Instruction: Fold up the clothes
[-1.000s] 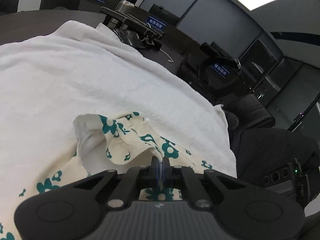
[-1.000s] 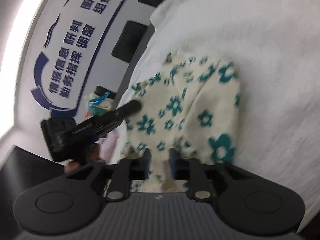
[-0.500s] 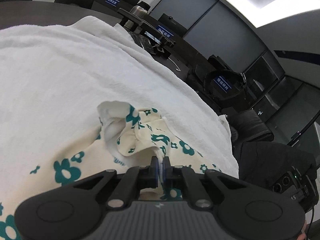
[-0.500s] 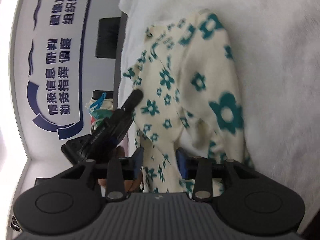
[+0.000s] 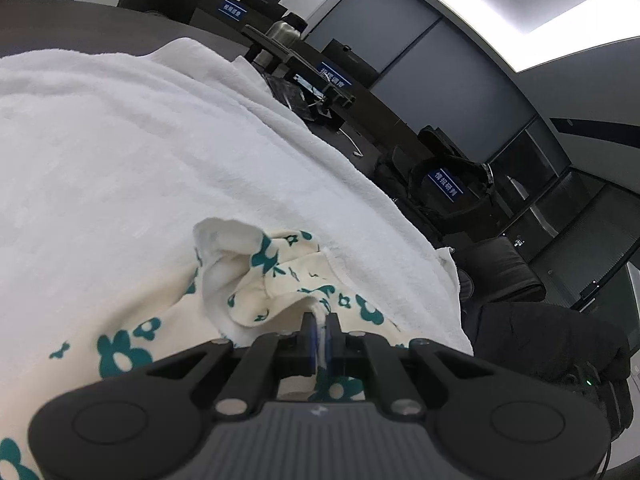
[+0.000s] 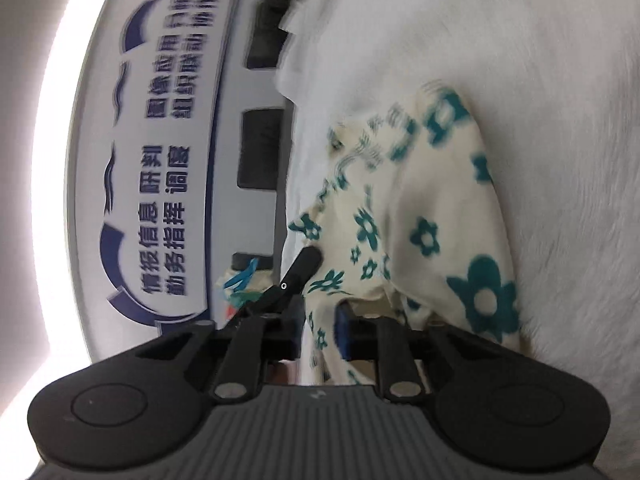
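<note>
Two grippers on flowery cloth (image 5: 132, 344), which lies on white towel (image 5: 160, 140). My left gripper (image 5: 319, 334) pinches cloth hem tight. My right gripper (image 6: 322, 330) partly open, cloth between fingers.

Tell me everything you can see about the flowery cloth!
The flowery cloth is a soft cream garment printed with teal flowers, big and small. It lies rumpled and partly folded on a fluffy white towel. The left gripper pinches a white-hemmed edge of it, with the jaws shut on the fabric. The right gripper has its jaws apart with cloth running between them. A bunched flap shows its plain pale inside.
</note>
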Available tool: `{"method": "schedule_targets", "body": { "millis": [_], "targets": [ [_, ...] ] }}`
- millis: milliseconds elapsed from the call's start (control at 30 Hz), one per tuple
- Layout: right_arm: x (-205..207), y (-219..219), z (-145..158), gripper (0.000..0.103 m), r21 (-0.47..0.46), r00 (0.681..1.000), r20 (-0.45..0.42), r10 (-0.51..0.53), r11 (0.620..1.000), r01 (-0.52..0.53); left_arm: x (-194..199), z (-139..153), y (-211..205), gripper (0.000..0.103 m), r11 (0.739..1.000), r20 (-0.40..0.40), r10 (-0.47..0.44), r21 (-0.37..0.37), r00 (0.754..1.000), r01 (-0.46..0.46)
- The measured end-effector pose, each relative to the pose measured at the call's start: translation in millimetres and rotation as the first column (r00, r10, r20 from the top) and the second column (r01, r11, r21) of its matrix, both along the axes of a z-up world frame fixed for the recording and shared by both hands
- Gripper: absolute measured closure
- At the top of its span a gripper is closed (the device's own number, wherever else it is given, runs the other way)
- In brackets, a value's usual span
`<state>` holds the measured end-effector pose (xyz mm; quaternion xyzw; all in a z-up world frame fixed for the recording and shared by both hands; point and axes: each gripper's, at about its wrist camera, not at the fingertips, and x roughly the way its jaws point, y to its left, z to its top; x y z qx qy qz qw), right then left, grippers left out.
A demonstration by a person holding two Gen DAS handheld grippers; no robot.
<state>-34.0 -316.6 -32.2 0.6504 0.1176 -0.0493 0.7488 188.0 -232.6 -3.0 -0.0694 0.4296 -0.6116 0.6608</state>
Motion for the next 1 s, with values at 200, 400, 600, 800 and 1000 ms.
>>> {"method": "schedule_targets", "body": {
  "millis": [200, 400, 600, 800, 1000],
  "targets": [
    [-4.2, 9.1, 21.7, 0.102, -0.333, 0.998, 0.025, -0.054, 0.941, 0.059, -2.7, 8.6, 3.4, 0.1, 0.999, 0.018, 0.027, -0.044, 0.999, -0.026],
    [-21.9, 15.6, 43.7, 0.102, -0.512, 0.996, 0.013, -0.084, 0.855, 0.078, -23.2, 25.4, -8.1, 0.1, 1.0, 0.173, -0.018, 0.0, 0.985, 0.018],
    [-31.6, 33.8, 48.3, 0.102, -0.639, 0.993, -0.075, -0.095, 0.769, 0.025, -38.8, 26.9, -25.1, 0.101, 0.995, 0.253, -0.058, 0.09, 0.966, 0.036],
    [-34.4, 71.5, 66.7, 0.102, -0.851, 0.995, -0.071, -0.064, 0.524, -0.027, -43.0, 37.4, -4.0, 0.101, 0.997, 0.292, -0.034, 0.08, 0.956, 0.011],
    [-27.7, 105.3, 74.0, 0.102, -0.952, 0.988, -0.148, -0.047, 0.277, -0.13, -47.4, 39.4, 8.3, 0.101, 0.997, 0.309, -0.01, 0.08, 0.951, -0.015]
  ]
}}
